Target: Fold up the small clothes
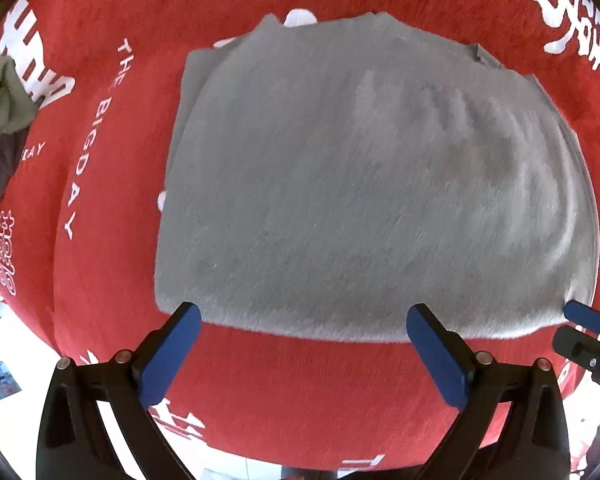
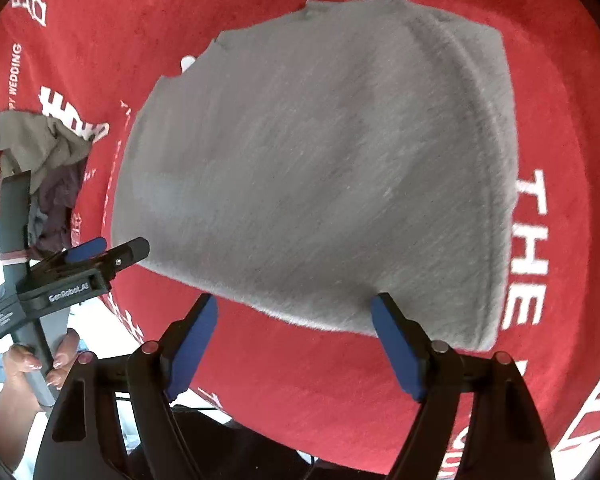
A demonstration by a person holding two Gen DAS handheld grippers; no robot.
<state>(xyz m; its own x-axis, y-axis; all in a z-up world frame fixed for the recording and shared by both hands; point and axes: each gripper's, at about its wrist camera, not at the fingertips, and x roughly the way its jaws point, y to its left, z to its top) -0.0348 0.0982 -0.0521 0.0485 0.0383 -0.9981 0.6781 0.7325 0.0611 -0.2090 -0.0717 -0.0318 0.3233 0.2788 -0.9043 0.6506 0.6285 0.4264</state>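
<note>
The folded grey garment [image 1: 360, 184] is lying flat in the middle of the red printed cloth [image 1: 300, 392], layered edges showing along its far side. The left gripper [image 1: 300, 320] is hovering just before the garment's near edge, jaws spread wide and holding nothing. The right gripper [image 2: 296, 312] is hovering at the same near edge further along, jaws likewise wide apart and empty. A heap of crumpled clothes [image 2: 40, 176] is sitting well to the garment's left, beyond the left gripper.
</note>
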